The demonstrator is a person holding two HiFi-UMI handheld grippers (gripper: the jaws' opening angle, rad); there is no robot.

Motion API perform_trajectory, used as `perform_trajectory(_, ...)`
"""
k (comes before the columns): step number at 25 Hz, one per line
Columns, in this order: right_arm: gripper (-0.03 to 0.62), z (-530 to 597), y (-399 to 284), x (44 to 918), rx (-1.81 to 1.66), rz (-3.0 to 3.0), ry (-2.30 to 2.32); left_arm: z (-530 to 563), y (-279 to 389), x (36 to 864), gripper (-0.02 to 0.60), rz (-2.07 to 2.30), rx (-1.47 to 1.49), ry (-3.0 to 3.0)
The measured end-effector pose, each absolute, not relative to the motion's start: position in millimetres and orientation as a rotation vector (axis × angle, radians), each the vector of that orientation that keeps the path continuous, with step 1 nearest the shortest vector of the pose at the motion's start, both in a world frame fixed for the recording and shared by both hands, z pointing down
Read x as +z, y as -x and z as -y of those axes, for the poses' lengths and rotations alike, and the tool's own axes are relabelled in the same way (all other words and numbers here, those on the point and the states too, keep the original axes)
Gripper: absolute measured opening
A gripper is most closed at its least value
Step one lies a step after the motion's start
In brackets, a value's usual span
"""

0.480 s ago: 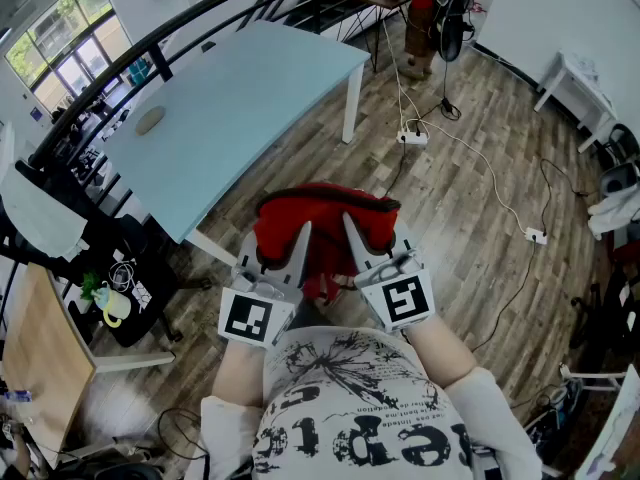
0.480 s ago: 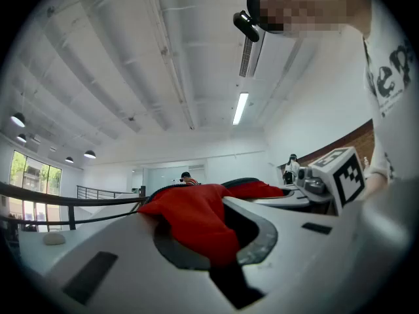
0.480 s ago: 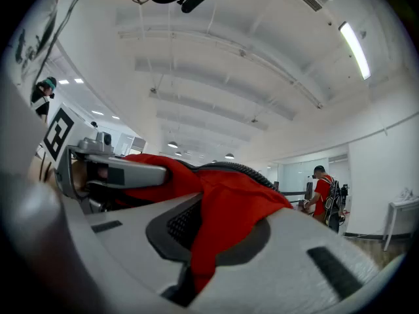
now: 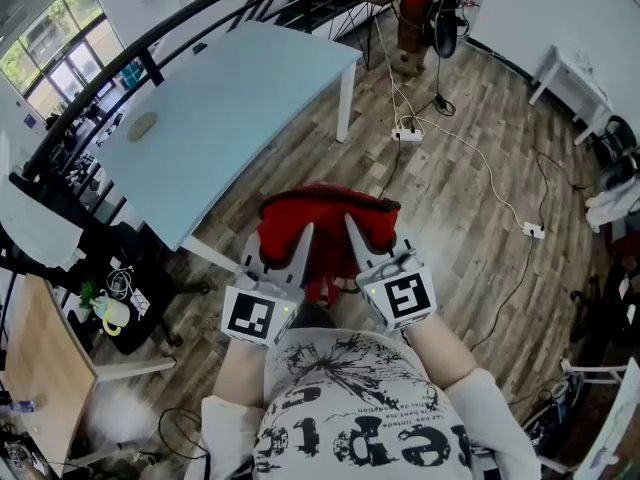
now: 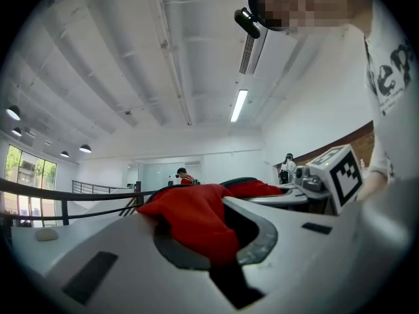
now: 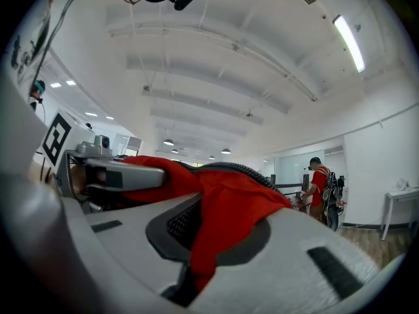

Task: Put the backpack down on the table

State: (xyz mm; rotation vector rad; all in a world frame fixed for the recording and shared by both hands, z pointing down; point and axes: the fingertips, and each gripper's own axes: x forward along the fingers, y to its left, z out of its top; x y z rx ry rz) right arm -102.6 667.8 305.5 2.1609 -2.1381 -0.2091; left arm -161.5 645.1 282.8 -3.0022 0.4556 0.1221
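Observation:
A red backpack (image 4: pixel 325 224) hangs in the air in front of the person, above the wooden floor. My left gripper (image 4: pixel 302 236) is shut on its red fabric (image 5: pixel 196 221) at the left side. At the right side my right gripper (image 4: pixel 352 226) is shut on the fabric (image 6: pixel 226 224) as well. Both grippers point level, side by side. The light blue table (image 4: pixel 220 108) stands ahead and to the left, apart from the backpack. The lower part of the backpack is hidden behind the grippers.
A small round object (image 4: pixel 143 125) lies on the table's far left part. A black railing (image 4: pixel 150 43) runs behind the table. A power strip (image 4: pixel 408 135) and white cables (image 4: pixel 480 183) lie on the floor ahead. A person in red (image 4: pixel 413 13) stands at the far desk.
The view has shifted slightly; the backpack and both grippers hold the same pose, and the table looks marginally nearer.

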Motion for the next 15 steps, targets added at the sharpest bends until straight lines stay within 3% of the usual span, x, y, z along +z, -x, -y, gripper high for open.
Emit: perform_trajectory(15, 0.020, -546.7, 44.5, 320.2, -0.186, 2.129, -2.098, -530.5, 105.6, 309.3, 0.031, -0.467, 0.046, 3.054)
